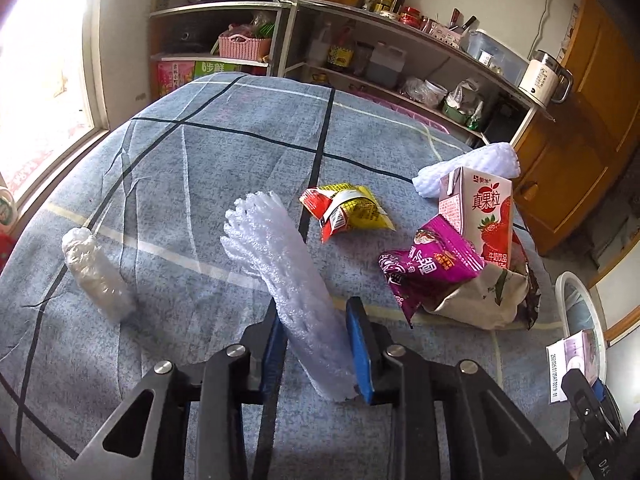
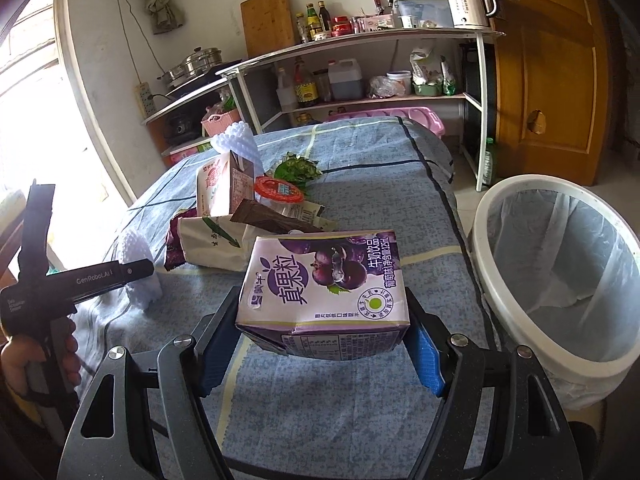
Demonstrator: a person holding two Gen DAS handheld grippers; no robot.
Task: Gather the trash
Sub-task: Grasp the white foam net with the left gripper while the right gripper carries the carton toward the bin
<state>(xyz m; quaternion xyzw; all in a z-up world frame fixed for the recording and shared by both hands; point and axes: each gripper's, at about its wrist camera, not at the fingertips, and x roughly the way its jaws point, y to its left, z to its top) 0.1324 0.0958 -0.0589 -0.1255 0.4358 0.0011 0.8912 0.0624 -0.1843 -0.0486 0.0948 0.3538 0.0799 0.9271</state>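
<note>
My left gripper [image 1: 316, 344] is shut on a white foam net sleeve [image 1: 280, 264], which sticks up and away from the blue pads over the blue checked bedcover [image 1: 224, 152]. Beyond it lie a yellow-red wrapper [image 1: 344, 210], a purple wrapper [image 1: 428, 268], a strawberry milk carton [image 1: 480, 208] and a crumpled clear plastic piece [image 1: 96, 276]. My right gripper [image 2: 320, 344] is shut on a purple milk carton [image 2: 324, 280], held on its side above the bed. The white trash bin [image 2: 560, 272] with a clear liner stands just right of it.
A second foam net [image 1: 472, 164] and a torn paper bag [image 1: 480, 300] sit by the cartons. Behind the bed, metal shelves [image 2: 360, 40] carry bottles, pots and a kettle. A wooden door [image 2: 552, 80] is at the right and a bright window at the left.
</note>
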